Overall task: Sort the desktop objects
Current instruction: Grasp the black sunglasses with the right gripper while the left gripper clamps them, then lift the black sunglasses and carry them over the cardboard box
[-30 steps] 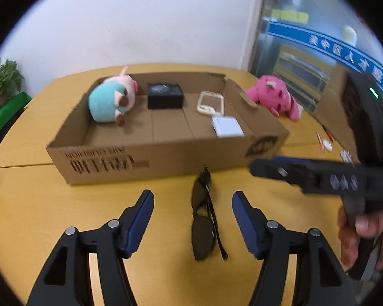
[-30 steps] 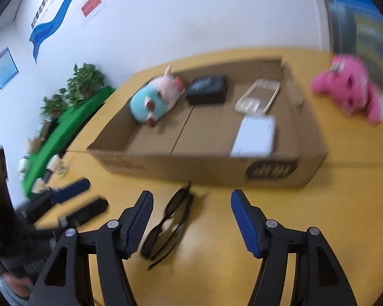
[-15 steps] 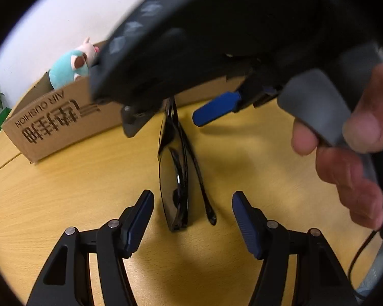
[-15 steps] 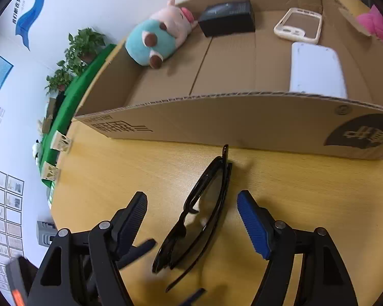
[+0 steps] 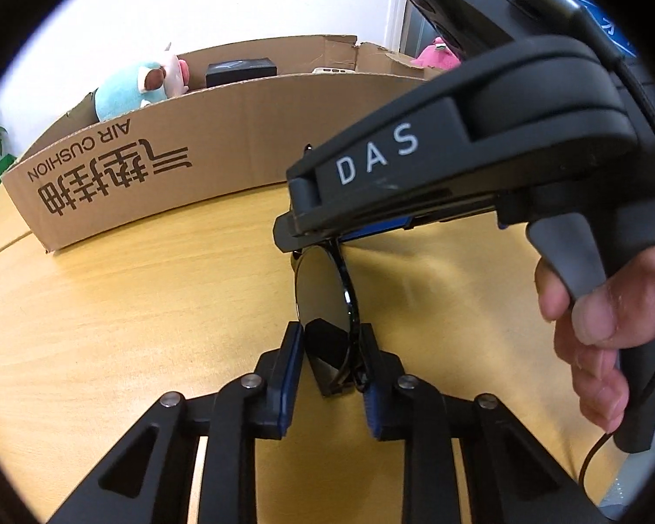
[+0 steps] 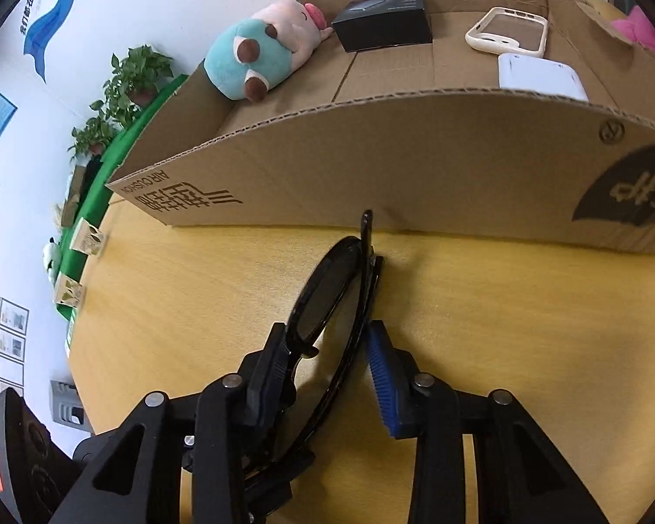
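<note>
- My left claw (image 5: 331,351) is clamped on the near lens of the glasses (image 5: 325,305), which lie folded on the table (image 5: 131,327) just in front of the box (image 5: 161,174).
- My right claw (image 6: 327,360) pinches the same glasses (image 6: 336,297) from the other end, pads against frame and folded arm.
- I judge that the lift is next: raise both ends together and level, squeeze gently so the lens isn't stressed, clear the box wall, then set them in a bare spot near the plush (image 6: 257,52).
</note>
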The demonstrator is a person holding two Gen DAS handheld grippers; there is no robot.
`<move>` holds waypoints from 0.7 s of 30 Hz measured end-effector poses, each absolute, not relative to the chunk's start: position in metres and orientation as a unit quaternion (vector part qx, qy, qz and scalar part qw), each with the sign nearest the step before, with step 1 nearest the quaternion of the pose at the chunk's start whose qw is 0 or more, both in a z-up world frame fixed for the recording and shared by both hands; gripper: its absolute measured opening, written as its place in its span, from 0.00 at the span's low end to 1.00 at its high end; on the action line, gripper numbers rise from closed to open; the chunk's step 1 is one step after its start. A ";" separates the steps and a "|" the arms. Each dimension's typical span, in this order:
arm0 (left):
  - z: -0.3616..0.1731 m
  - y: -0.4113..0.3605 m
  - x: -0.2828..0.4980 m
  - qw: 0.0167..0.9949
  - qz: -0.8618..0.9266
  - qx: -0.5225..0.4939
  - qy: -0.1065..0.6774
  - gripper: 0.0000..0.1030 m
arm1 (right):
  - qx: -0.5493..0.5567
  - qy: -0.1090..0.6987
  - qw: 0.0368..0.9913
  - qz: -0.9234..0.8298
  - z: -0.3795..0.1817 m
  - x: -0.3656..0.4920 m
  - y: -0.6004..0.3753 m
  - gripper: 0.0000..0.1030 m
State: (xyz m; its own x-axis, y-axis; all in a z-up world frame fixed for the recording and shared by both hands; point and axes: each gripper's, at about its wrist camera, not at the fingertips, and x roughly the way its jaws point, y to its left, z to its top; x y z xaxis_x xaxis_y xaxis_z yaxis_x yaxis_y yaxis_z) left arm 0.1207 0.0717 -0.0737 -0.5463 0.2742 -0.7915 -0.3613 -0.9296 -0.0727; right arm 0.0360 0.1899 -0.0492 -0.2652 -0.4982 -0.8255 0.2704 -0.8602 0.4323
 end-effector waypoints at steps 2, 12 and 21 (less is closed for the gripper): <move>-0.074 0.071 0.126 0.181 0.879 -0.439 0.050 0.23 | 0.553 -0.106 0.245 -0.789 -0.048 0.039 0.190 0.33; -0.014 0.064 0.150 0.180 0.908 -0.375 0.055 0.22 | 0.495 -0.124 0.260 -0.819 -0.002 0.067 0.207 0.33; 0.064 0.066 0.126 0.170 0.937 -0.301 0.061 0.22 | 0.404 -0.105 0.281 -0.864 0.096 0.055 0.208 0.33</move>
